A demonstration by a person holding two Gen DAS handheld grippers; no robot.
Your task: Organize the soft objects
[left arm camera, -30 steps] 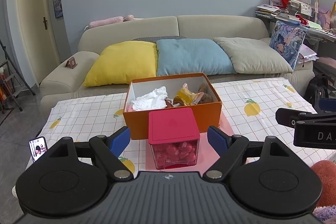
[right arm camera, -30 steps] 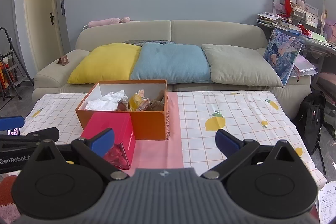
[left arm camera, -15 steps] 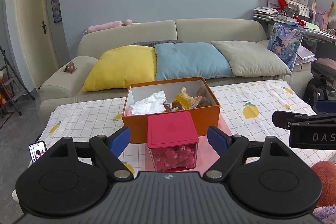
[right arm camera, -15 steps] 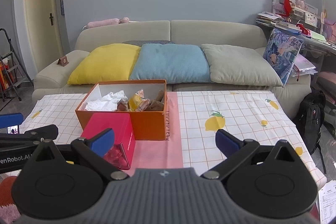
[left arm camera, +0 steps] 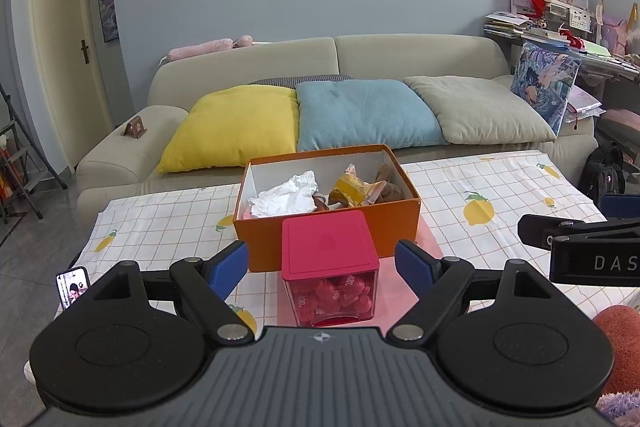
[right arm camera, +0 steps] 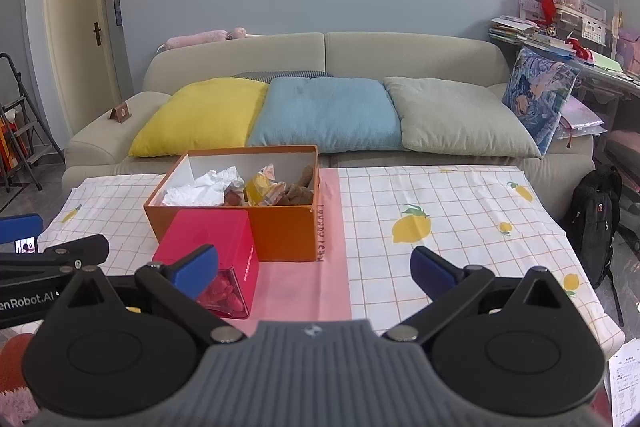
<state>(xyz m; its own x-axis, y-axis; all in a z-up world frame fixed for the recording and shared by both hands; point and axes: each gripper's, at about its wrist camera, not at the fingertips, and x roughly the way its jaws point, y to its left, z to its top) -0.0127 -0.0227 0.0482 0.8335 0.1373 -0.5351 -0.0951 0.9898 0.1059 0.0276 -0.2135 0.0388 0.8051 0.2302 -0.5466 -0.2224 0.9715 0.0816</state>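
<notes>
Orange box (left arm camera: 328, 223), long axis across table (left arm camera: 500, 187)

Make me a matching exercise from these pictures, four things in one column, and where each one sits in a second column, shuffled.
Things:
1. open orange cardboard box
2. clear plastic container with the red lid
3. crumpled white tissue
4. square yellow cushion

Places:
A. on the sofa
B. inside the box
C. on the table, behind the container
D. between the open left gripper fingers

Pairs: 1-C, 2-D, 3-B, 4-A
</notes>
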